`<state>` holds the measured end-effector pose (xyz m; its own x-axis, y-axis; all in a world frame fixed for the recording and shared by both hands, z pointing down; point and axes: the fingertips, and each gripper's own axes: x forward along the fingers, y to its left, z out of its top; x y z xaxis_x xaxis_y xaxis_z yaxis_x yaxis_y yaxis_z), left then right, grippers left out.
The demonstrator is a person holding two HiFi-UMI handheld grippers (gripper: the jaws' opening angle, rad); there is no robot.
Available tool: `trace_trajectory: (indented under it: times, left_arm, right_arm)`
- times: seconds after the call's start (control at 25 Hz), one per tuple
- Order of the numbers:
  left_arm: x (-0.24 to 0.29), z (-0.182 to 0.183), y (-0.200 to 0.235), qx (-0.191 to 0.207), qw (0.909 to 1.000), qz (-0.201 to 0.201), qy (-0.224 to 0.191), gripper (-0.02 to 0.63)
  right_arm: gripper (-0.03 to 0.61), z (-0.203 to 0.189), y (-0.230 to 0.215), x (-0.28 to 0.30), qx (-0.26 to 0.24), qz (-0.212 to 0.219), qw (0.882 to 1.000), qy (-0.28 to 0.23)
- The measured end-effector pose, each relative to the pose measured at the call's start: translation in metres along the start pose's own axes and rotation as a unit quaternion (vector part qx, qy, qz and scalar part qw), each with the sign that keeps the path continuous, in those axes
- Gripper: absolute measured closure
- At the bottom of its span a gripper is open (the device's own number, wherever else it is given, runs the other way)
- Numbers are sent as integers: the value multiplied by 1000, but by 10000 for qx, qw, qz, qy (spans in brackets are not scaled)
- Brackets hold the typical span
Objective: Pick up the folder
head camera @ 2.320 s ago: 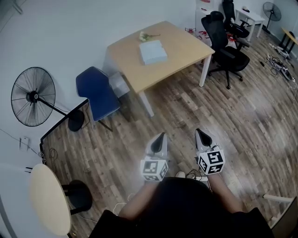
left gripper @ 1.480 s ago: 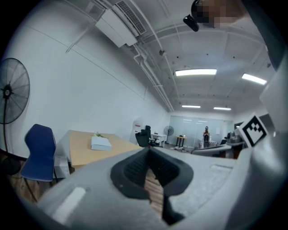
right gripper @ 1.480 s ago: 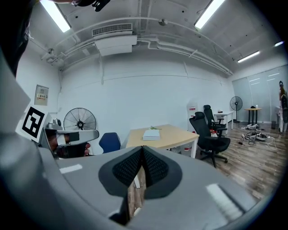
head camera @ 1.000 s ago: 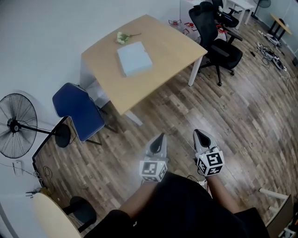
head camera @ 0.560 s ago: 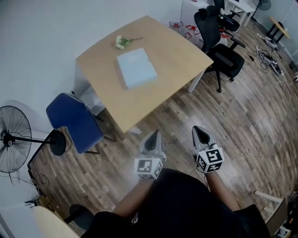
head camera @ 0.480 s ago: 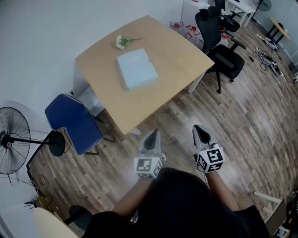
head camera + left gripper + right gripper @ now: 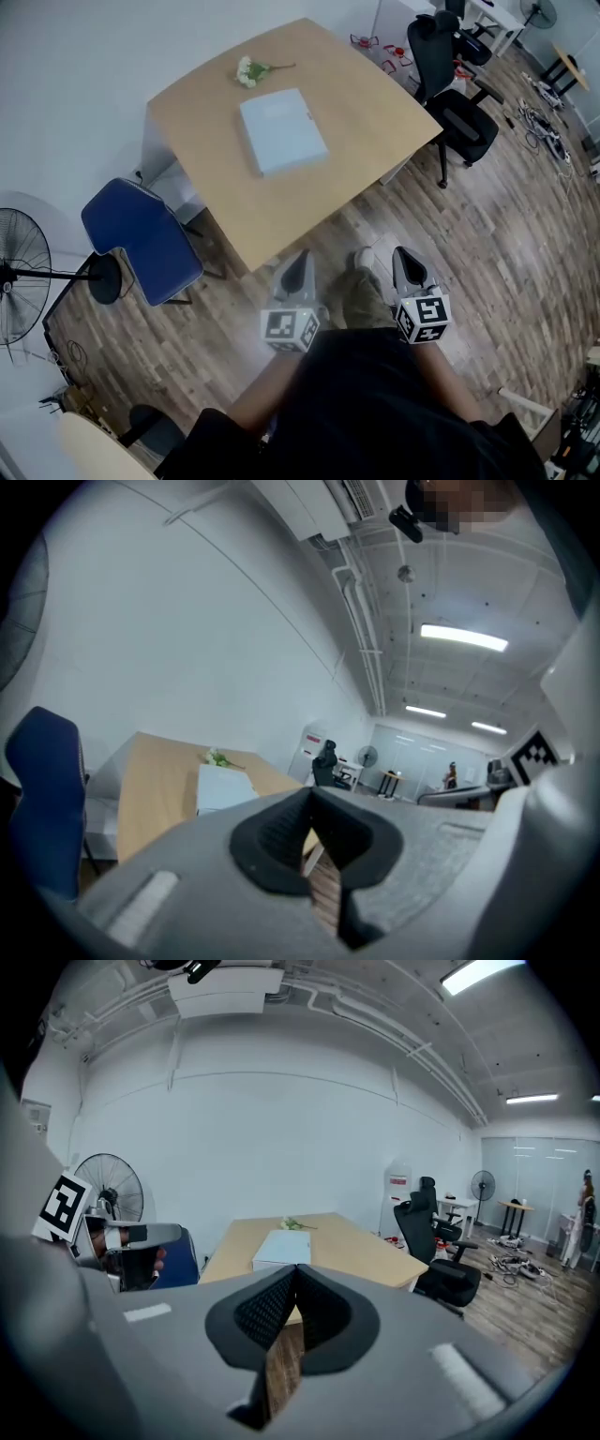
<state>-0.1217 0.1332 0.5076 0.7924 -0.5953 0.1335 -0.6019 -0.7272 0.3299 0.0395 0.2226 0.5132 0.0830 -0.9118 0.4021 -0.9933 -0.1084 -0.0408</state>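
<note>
Head view: left hand-held gripper (image 7: pixel 301 257) and right hand-held gripper (image 7: pixel 402 254) closed, empty; folder (image 7: pixel 282 130) on table (image 7: pixel 375 105).

I've closed in on the table (image 7: pixel 281 202), its near corner now just beside my left gripper (image 7: pixel 300 261), the folder (image 7: pixel 282 130) nearer, the fan (image 7: pixel 19 281) slid left, my leg (image 7: pixel 354 298) stepping up beside the right gripper (image 7: pixel 405 258).
</note>
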Motion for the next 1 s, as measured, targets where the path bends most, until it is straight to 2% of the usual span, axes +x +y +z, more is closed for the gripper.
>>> trace_trajectory:
  times: [0.32,0.56,0.76,1.0]
  left_arm:
    - [29,15,37,203,9979,615,-78,614]
    - [103,30,73,154,9920,1222,-258,613]
    - [176,47,96,179,9886,1494,-99,613]
    - [254,64,129,76,9791,2031,42,612]
  right_arm:
    - [578,20,12,72,-369,680,9970,-58]
    - [578,56,-32,173,-229,1231,9921,-67]
    - [578,98,-67,253,-103,1681,9857,-62]
    - [578,130,-110,342,-124,2082,9780,40]
